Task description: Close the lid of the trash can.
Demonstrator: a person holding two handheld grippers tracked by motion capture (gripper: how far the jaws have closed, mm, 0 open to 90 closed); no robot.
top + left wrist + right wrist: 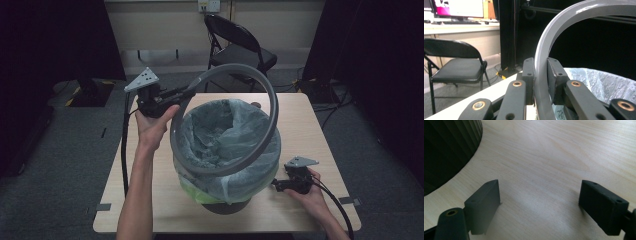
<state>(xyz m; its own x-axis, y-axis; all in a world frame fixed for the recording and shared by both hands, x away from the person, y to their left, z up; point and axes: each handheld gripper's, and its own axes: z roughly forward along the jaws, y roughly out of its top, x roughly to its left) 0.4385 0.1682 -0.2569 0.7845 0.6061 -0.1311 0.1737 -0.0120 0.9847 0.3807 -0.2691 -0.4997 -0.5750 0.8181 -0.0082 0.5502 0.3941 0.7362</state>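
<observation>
While clamped tight on the grey retaining ring (541,62), left gripper (165,97) holds it tilted, far edge raised, above the bagged trash bin (227,150). Right gripper (539,202) wide open, empty, low on the table (300,115) beside the bin. Ring-fitting step, judging by this; next, level and press down over the liner (220,135).

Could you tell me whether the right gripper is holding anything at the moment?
No, the right gripper has its fingers spread wide apart with bare table between them.
</observation>
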